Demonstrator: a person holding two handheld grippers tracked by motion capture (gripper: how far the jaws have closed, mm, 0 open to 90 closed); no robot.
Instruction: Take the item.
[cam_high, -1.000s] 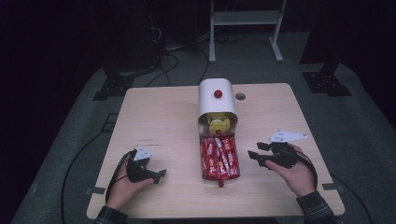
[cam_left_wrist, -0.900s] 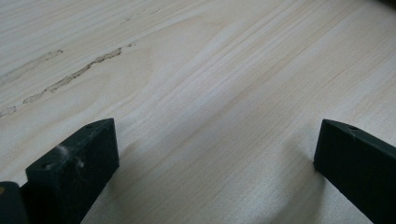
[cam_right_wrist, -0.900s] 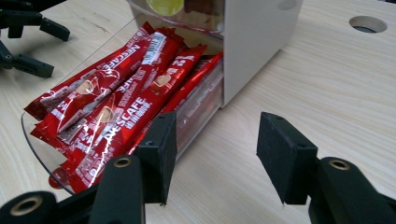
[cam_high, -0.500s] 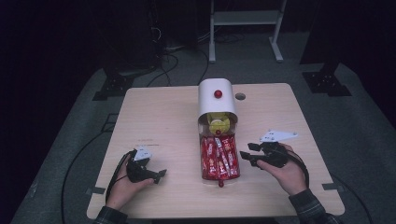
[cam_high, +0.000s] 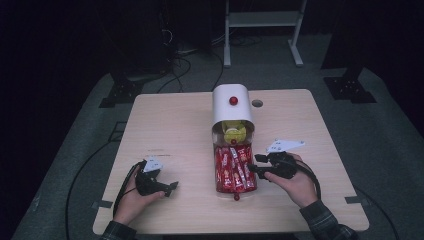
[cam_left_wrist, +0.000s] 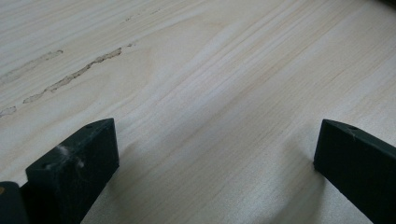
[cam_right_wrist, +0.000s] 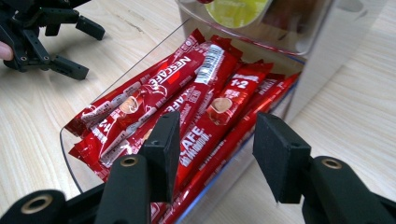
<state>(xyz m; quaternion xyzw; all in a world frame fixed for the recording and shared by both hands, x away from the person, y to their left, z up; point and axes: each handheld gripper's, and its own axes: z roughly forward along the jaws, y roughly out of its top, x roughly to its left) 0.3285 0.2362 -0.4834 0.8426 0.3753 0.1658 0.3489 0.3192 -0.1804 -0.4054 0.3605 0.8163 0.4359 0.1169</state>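
While our left gripper (cam_high: 167, 188) rests parted and empty on the desk (cam_high: 170, 125), well clear, we judge our right gripper (cam_right_wrist: 212, 156), spread and holding nothing, hovers at the clear tray's (cam_right_wrist: 70, 144) rim to pick 1 red coffee stick (cam_right_wrist: 215, 116) lying inside.

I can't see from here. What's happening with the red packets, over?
Right gripper open, at the clear tray. Red coffee sticks untouched. Left gripper open, resting aside. Nothing blocking.

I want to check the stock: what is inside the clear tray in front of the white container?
The clear tray holds red Nescafe coffee sticks, piled lengthwise. How many lie beneath the top layer cannot be seen, as the upper ones cover them.
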